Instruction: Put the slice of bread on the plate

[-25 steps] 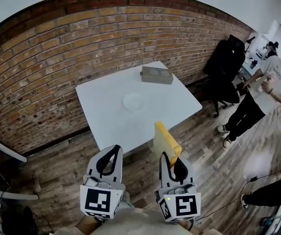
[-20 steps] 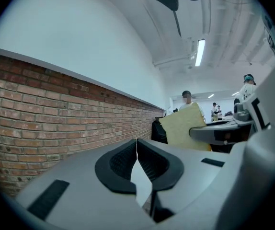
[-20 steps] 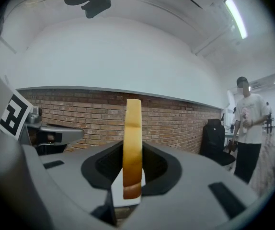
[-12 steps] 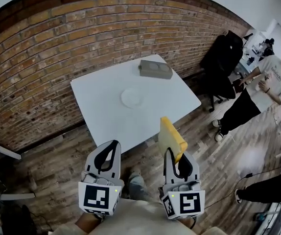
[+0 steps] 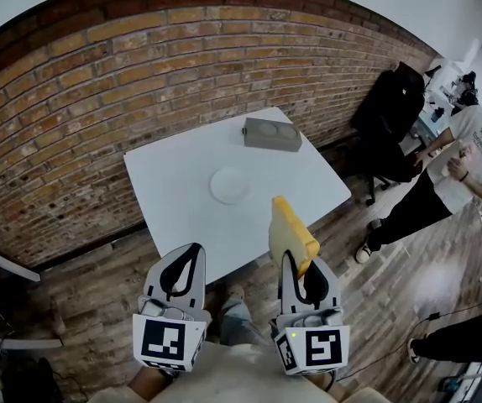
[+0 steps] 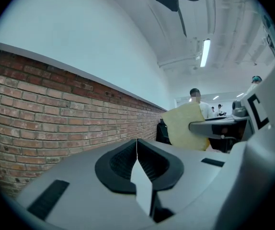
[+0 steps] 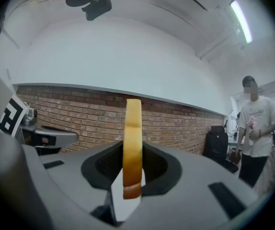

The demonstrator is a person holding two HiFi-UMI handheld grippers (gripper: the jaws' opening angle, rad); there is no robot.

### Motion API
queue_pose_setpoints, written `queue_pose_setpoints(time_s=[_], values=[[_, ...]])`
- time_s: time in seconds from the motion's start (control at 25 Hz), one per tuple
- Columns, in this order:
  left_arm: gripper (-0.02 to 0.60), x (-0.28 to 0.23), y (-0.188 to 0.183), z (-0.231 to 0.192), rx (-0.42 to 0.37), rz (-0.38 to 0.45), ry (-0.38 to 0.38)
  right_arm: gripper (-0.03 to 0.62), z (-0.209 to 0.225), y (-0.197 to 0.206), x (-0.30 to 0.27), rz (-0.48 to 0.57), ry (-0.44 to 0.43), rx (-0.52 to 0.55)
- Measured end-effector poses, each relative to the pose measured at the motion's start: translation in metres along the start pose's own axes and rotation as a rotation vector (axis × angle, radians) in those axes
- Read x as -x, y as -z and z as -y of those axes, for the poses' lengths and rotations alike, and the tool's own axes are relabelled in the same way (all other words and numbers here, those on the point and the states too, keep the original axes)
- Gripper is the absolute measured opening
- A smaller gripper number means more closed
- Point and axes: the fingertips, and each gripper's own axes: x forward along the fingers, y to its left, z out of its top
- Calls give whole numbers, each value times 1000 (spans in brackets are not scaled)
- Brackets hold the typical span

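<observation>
A yellow slice of bread (image 5: 290, 235) stands upright, edge on, in my right gripper (image 5: 296, 264), which is shut on its lower part. It hangs over the wooden floor, just short of the near edge of the white table (image 5: 174, 175). In the right gripper view the bread slice (image 7: 132, 147) rises between the jaws of the right gripper (image 7: 132, 153). A small white plate (image 5: 229, 185) lies in the middle of the table. My left gripper (image 5: 189, 255) is shut and empty, level beside the right one. The left gripper (image 6: 137, 145) looks across at the bread (image 6: 188, 126).
A grey box (image 5: 272, 134) sits at the table's far right corner, near the brick wall (image 5: 98, 82). A black office chair (image 5: 392, 107) and a standing person (image 5: 468, 158) are to the right of the table. My leg and shoe (image 5: 234, 313) show below.
Both grippers have advanced together towards the table, the bread still in the right one. The person at the right has shifted a step.
</observation>
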Motion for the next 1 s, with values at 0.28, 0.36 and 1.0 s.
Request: queue_pose_setpoints(time_s=[0.28,0.36,1.0], values=[[14,-51,-4,2,-6,13,-26,94,21,9,-45,4,-56,-9],[14,-63,-4,1,-6,10,-34,94,26,11,-58,1,-70,-10],[14,-151,3,-25,7,-29,-89,92,57,26,-150,-28,-142,-14]])
